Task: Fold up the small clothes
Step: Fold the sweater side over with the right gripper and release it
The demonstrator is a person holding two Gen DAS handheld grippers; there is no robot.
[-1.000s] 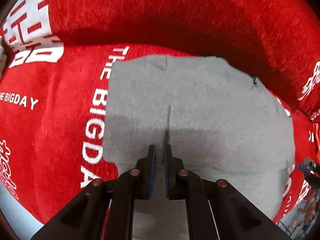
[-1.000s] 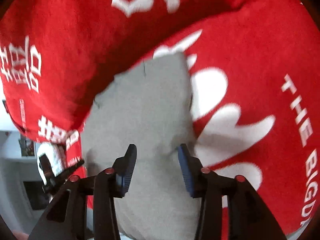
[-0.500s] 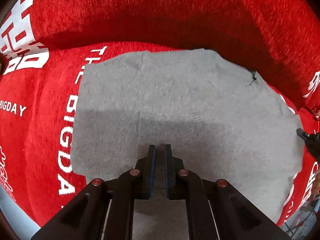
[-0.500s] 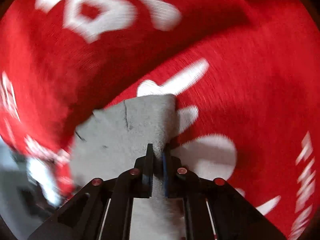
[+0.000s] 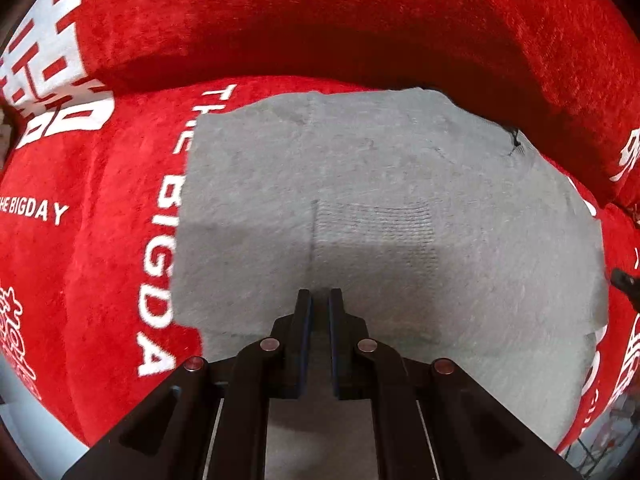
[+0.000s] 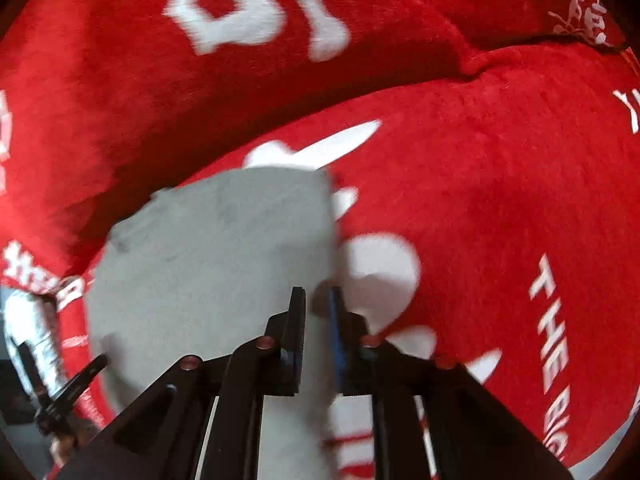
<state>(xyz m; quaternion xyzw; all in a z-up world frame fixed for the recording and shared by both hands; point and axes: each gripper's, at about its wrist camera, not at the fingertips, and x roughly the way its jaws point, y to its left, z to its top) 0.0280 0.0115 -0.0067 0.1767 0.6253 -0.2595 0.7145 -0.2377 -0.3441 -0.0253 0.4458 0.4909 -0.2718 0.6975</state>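
Grey cloth spread flat on red sofa cushion, near edge pinched by both grippers, probably for an even fold. Left gripper jaws nearly closed on cloth; right gripper likewise at its right edge.

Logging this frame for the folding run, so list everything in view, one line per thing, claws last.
grey cloth: one, grey knit with a stitched rectangular patch near its middle, spread flat on the seat cushion.
seat cushion: one, red plush with white print including "THE BIGDAY", under the cloth.
back cushion: one, red plush with large white characters, standing behind the seat cushion.
left claw: one, black with blue pads, jaws nearly together on the near edge of the cloth.
right claw: one, black with blue pads, jaws nearly together at the cloth's right edge; the view is blurred, so the grip itself is hard to confirm.
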